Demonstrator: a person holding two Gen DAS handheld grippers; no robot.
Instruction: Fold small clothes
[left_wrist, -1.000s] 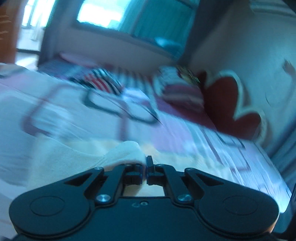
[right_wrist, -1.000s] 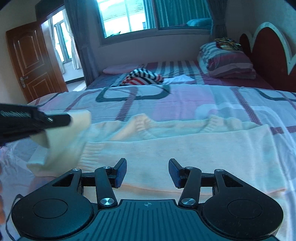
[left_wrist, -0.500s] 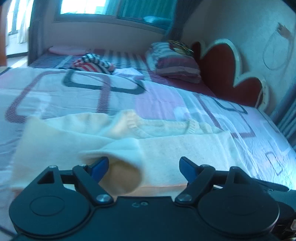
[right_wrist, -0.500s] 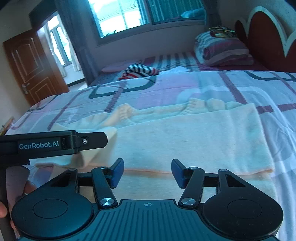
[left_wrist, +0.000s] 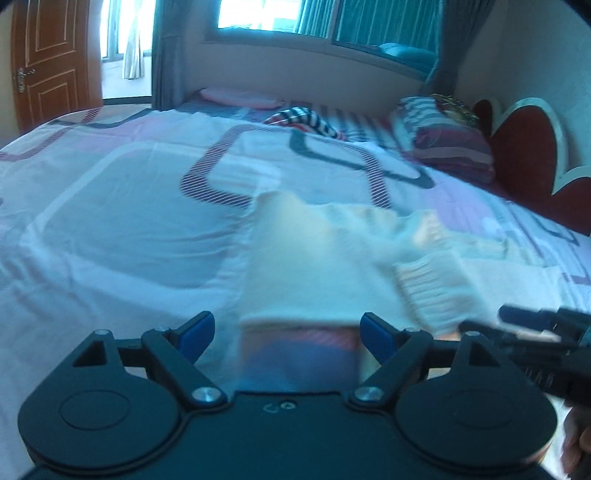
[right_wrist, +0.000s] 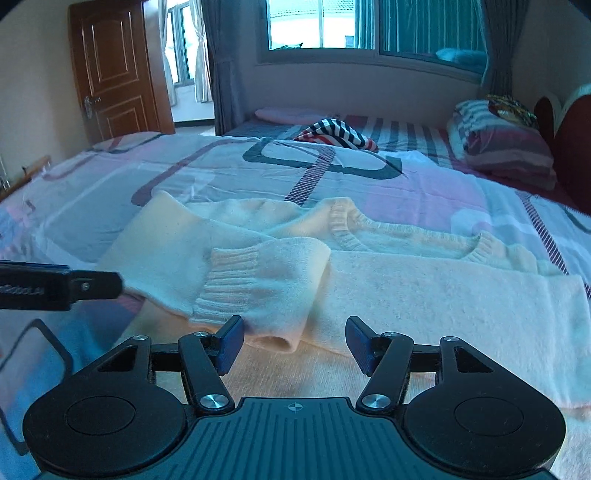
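Sweater (right_wrist: 424, 295), cream knit, spread flat with the patterned quilt (right_wrist: 221, 166) under it, neckline on its far side and one sleeve (right_wrist: 258, 280) doubled back across its body so that the ribbed cuff (right_wrist: 221, 291) sits on top, towards its near left part. Left gripper (left_wrist: 286, 326) low over the sweater's left end, released, jaws only just swung wide apart; folded cream edge seen in the gap between the blue pads (left_wrist: 195, 328), pressed by neither. Right gripper (right_wrist: 294, 332) over the sweater's near edge, likewise let go, jaws just eased apart to a middling gap; doubled sleeve lying ahead between its two pads, touched by neither. From the right wrist view, one black finger of the left gripper pointing in just beside the sweater's left end, close to the cuff, contact not clear. Left wrist view blurred, knit detail there hard to read. Beyond the sweater, well apart: striped garment (right_wrist: 336, 136) bunched on the bedding, stacked striped pillows (right_wrist: 506, 147) to its far right, red headboard (left_wrist: 524, 147) past those. Farther off behind the sweater, window (right_wrist: 314, 22) with curtains, and wooden door (right_wrist: 110, 70) to the far left.
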